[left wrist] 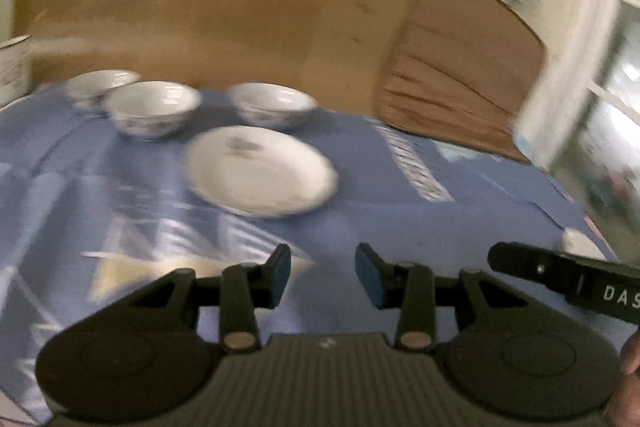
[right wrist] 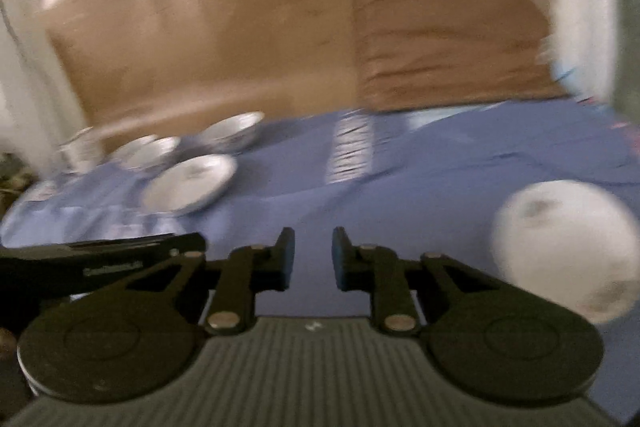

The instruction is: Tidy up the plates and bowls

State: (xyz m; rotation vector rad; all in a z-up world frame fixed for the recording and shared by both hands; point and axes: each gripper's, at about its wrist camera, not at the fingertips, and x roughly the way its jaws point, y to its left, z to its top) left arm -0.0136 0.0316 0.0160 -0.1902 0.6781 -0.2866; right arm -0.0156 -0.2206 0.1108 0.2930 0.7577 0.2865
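Note:
On the blue tablecloth (left wrist: pixel 400 219) a white plate (left wrist: pixel 262 175) lies ahead of my left gripper (left wrist: pixel 323 259). Three white bowls stand behind it: one far left (left wrist: pixel 102 87), one in the middle (left wrist: pixel 154 109), one on the right (left wrist: pixel 274 105). The left gripper is open and holds nothing. My right gripper (right wrist: pixel 313 243) has a narrow gap between its pads, also with nothing in it. A second white plate (right wrist: pixel 560 247) lies just to its right. In the right wrist view the first plate (right wrist: pixel 190 183) and the bowls (right wrist: pixel 232 131) are far left and blurred.
A brown cardboard sheet (left wrist: pixel 240 7) stands behind the table. A brown cushioned chair (left wrist: pixel 460 75) is at the back right. A white mug (left wrist: pixel 14 67) sits at the far left edge. The right gripper's body (left wrist: pixel 560 283) reaches in beside the left one.

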